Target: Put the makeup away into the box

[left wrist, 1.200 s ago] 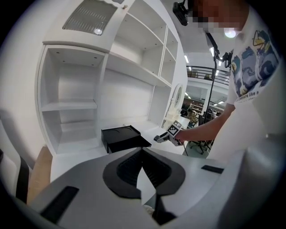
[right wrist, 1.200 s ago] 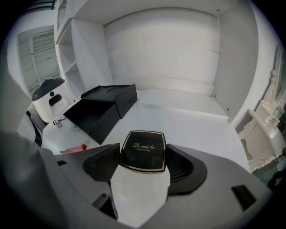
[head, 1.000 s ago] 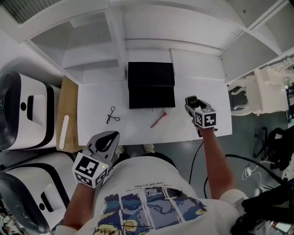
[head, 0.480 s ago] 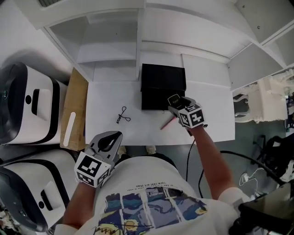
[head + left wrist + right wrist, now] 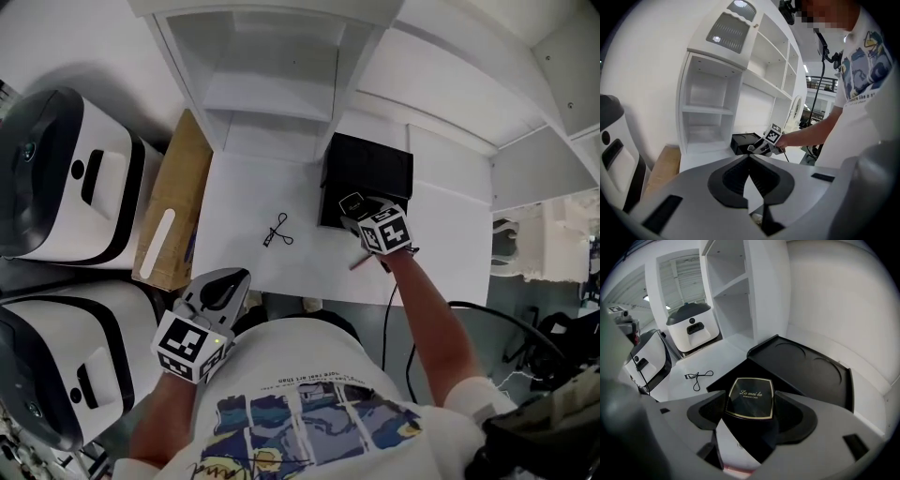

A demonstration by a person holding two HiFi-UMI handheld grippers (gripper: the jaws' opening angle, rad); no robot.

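Right gripper (image 5: pixel 352 208) is out over the counter (image 5: pixel 239 202), fingers clamped on a black compact (image 5: pixel 750 398), holding it right above the open box (image 5: pixel 367 167). A curler (image 5: pixel 277 231) lies on the counter left of the box, well apart from it. A red pencil (image 5: pixel 359 263) sits just beside the gripper. Left gripper (image 5: pixel 217 286) hangs off the counter's near edge, fingers pressed together, nothing in them.

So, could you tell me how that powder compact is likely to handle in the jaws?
Held in the right gripper, the powder compact looks glossy, so it may slip. It is flat, so it probably won't roll in the black box.
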